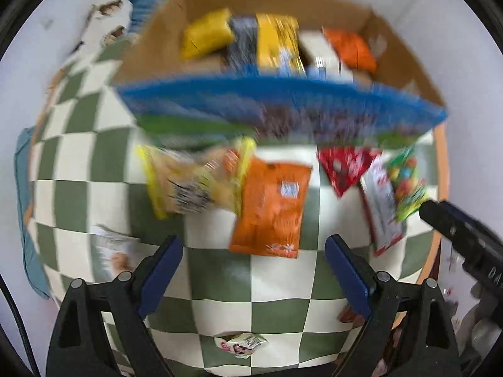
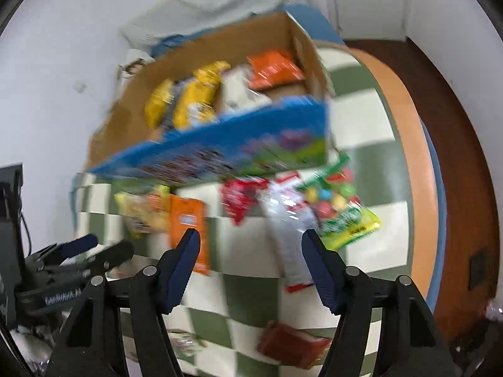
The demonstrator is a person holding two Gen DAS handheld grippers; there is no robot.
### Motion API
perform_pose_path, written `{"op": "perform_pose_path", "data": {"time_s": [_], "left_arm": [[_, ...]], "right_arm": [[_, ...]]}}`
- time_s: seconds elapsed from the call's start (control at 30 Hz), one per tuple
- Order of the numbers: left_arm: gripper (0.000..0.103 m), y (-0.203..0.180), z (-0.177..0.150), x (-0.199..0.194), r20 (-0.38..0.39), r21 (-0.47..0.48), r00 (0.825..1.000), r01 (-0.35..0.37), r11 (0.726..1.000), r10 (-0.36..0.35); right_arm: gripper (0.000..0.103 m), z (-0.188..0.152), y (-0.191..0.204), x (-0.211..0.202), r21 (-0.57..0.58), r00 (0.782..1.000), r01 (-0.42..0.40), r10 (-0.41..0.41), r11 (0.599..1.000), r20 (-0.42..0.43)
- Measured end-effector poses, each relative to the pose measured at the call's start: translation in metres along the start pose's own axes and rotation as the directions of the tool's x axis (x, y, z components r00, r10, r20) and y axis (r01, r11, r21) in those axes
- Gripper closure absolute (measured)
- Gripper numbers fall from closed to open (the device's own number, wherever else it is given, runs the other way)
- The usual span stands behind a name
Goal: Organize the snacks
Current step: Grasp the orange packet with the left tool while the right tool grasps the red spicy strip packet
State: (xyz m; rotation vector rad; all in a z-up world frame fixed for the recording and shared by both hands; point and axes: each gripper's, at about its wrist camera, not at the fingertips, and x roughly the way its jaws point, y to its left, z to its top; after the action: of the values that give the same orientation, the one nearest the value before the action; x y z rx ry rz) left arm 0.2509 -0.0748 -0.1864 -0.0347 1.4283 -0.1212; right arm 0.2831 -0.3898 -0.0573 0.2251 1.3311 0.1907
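- Both our grippers, left [image 1: 253, 268] and right [image 2: 251, 267], are spread wide and hold nothing.
- Snacks like the orange bag [image 1: 272, 207] lie by the box [image 1: 283, 103].
- We might bump bags off the table [image 1: 220, 282] if we rush.

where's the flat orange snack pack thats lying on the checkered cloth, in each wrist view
Left wrist: the orange snack pack lies just right of centre, beyond the open left tongs.
Right wrist: the pack sits left of centre, partly behind the left fingertip of the open right tongs.
Shared landmark: the cardboard box with the blue front, behind the pack in both views.
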Motion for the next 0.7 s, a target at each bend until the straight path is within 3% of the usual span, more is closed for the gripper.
{"op": "perform_pose_path", "data": {"time_s": [0.17,0.27,0.33,0.4,0.43,0.47,0.6,0.7], "left_arm": [[0.010,-0.023,0.007,0.054,-0.090,0.043,0.995,-0.028,0.999,0.032],[0.028,-0.032,0.012,0.075,-0.124,0.057,0.992,-0.027,0.998,0.034],[0.029,-0.037,0.015,0.082,-0.122,0.065,0.991,-0.039,0.997,0.047],[0.040,-0.041,0.017,0.085,-0.100,0.077,0.994,-0.046,0.996,0.053],[0.040,-0.043,0.018,0.087,-0.103,0.079,0.993,-0.044,0.996,0.052],[0.040,-0.044,0.018,0.086,-0.101,0.079,0.994,-0.042,0.996,0.050],[0.041,-0.043,0.003,0.082,-0.109,0.081,0.993,-0.032,0.996,0.041],[0.041,-0.041,-0.018,0.082,-0.143,0.068,0.990,-0.009,0.998,0.018]], "right_arm": [[0.033,-0.005,-0.026,0.046,0.008,0.995,0.045,-0.044,0.999,-0.089],[0.033,-0.013,-0.032,0.072,-0.015,0.982,0.097,-0.098,0.995,-0.164],[0.033,-0.016,-0.036,0.085,-0.019,0.975,0.116,-0.117,0.993,-0.188],[0.032,-0.017,-0.038,0.092,-0.018,0.976,0.130,-0.131,0.991,-0.175],[0.032,-0.016,-0.038,0.095,-0.022,0.975,0.141,-0.143,0.990,-0.168],[0.034,-0.016,-0.037,0.096,-0.026,0.975,0.148,-0.150,0.989,-0.162],[0.060,-0.025,-0.031,0.093,-0.067,0.976,0.141,-0.150,0.988,-0.158],[0.060,-0.042,-0.022,0.087,-0.083,0.975,0.091,-0.105,0.992,-0.194]]}}
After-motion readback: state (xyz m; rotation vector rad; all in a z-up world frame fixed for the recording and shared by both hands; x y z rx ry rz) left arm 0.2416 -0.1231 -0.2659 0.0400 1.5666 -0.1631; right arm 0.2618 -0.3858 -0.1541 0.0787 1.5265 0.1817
